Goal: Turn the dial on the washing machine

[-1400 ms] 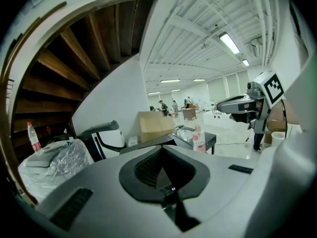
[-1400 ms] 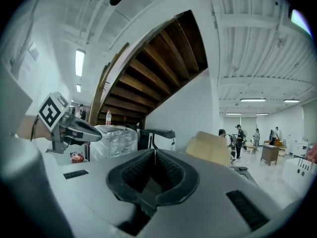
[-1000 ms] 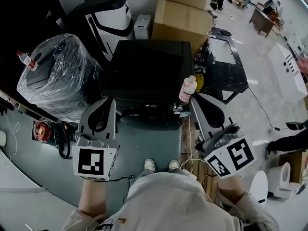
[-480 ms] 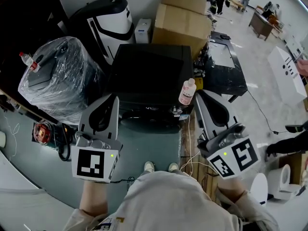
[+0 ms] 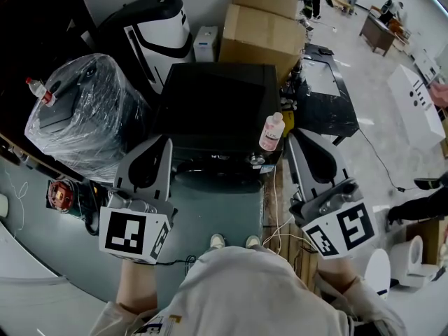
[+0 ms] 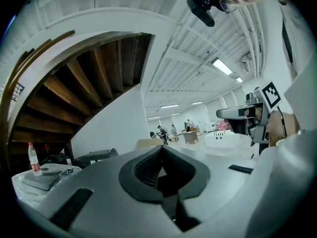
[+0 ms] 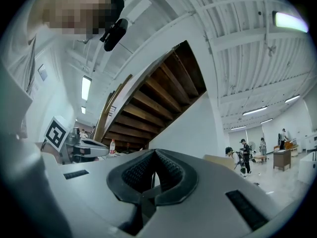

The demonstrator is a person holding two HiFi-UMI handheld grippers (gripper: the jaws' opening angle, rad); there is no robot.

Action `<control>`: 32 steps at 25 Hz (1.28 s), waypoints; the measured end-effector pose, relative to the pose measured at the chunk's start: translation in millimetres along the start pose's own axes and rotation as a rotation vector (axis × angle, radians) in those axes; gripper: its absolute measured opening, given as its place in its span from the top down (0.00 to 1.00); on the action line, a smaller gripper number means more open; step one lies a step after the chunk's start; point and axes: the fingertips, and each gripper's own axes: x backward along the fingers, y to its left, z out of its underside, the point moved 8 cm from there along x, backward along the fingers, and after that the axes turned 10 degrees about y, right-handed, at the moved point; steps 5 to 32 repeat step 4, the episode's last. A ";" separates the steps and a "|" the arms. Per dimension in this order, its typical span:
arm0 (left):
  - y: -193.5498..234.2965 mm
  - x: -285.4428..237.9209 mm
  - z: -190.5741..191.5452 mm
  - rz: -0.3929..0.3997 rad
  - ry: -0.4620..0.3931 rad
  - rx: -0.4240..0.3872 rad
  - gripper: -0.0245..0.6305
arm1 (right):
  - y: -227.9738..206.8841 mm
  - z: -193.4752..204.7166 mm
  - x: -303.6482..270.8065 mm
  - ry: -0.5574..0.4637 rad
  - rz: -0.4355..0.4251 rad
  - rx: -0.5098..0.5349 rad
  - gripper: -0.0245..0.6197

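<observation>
The washing machine (image 5: 210,103) is a black box seen from above in the head view. Its control strip (image 5: 224,163) faces me, with a small round silver dial (image 5: 257,160) near its right end. A pink bottle (image 5: 271,131) stands on the lid's right front corner. My left gripper (image 5: 159,145) hovers by the machine's left front corner, shut and empty. My right gripper (image 5: 297,138) sits right of the bottle, also shut and empty. Neither touches the machine. In the gripper views the left gripper (image 6: 161,150) and the right gripper (image 7: 154,155) point level into the room.
A plastic-wrapped bundle (image 5: 84,110) lies left of the machine. A black-and-white appliance (image 5: 157,26) and cardboard boxes (image 5: 262,19) stand behind it. A black table (image 5: 325,96) is to the right. Cables and a red object (image 5: 61,187) lie on the floor at left.
My left gripper has rolled a little, so a second face of its marker cube now shows. The right gripper has edged slightly toward the machine. Both stay shut.
</observation>
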 end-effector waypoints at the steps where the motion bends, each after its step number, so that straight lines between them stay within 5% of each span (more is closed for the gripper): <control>1: 0.0 -0.3 0.2 0.000 -0.001 0.002 0.93 | 0.0 0.7 -0.3 0.004 0.000 0.001 0.92; 32: -1.3 -1.0 0.8 -0.002 0.000 -0.003 0.93 | -0.2 3.2 -1.1 0.016 0.007 0.011 0.92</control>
